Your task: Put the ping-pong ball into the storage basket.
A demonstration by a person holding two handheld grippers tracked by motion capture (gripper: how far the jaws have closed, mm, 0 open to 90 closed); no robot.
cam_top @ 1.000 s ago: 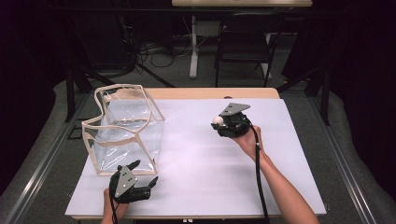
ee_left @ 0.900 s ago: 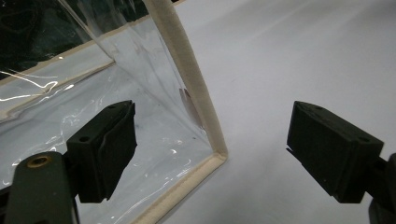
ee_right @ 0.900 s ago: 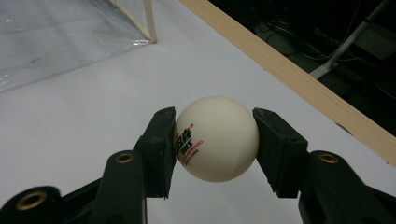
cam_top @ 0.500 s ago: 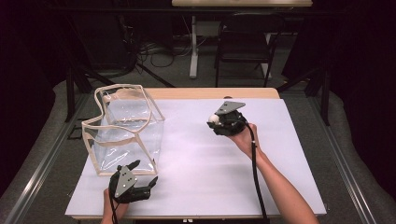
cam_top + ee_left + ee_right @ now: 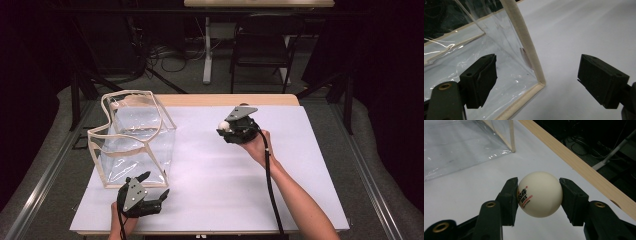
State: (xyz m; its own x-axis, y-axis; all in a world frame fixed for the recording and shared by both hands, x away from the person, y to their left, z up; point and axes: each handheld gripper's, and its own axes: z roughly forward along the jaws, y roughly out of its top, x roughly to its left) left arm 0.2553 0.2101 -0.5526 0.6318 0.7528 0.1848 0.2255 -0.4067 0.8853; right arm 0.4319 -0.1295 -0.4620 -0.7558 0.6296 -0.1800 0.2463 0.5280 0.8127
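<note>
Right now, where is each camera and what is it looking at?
High view: above the table, looking down; both forearms show.
Left gripper view: rides the left gripper, open jaws facing the clear bag.
Right gripper view: rides the right gripper, holding the white ball.
All share the clear bag.

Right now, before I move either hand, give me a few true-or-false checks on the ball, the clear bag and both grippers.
1. The right gripper is shut on the ball. True.
2. The ball already lies inside the clear bag. False: it is held over the white table, apart from the bag.
3. The left gripper is open. True.
4. The left gripper holds a second ball. False: nothing is clamped; the bag's corner stands between its jaws.
</note>
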